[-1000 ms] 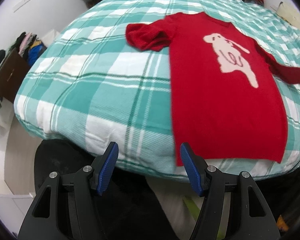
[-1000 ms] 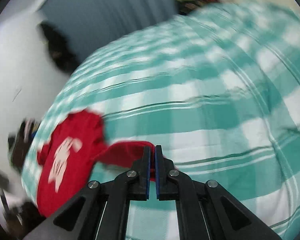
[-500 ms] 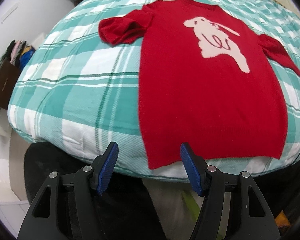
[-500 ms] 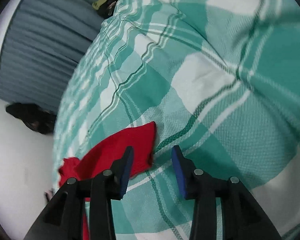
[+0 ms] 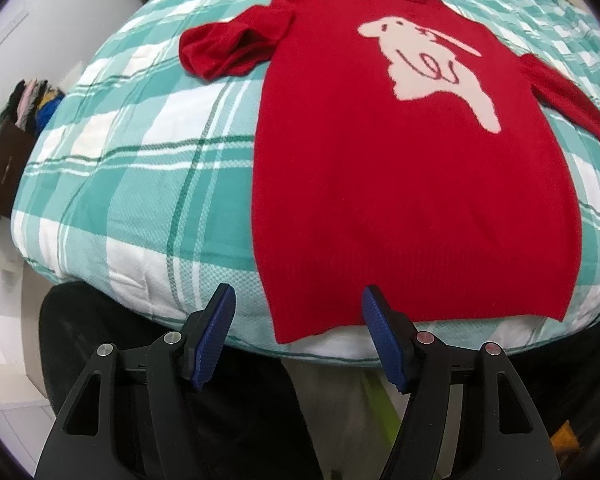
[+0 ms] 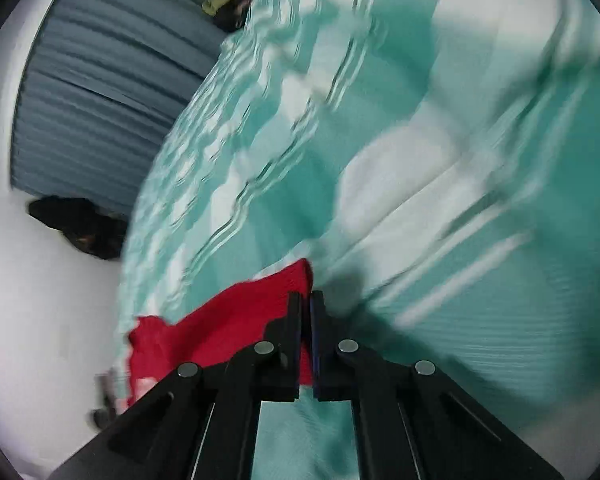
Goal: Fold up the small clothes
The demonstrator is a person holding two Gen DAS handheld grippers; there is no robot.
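While the right view is blurry, the right gripper (image 6: pixel 305 300) has just snapped together on the red knit sweater's (image 5: pixel 412 184) sleeve | sweater flat on green checked blanket (image 5: pixel 140 184) | left gripper (image 5: pixel 298 300) apart, over hem.

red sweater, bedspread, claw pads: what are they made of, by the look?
Sweater: looks like knitted yarn, matte, slightly fuzzy, with a ribbed band along the hem; wool or acrylic can't be told. Bedspread: woven cloth, likely cotton, matte, with a fine grid texture in the plaid. Left claw pads: blue, ridged, probably rubber or soft plastic, on black plastic-looking arms.
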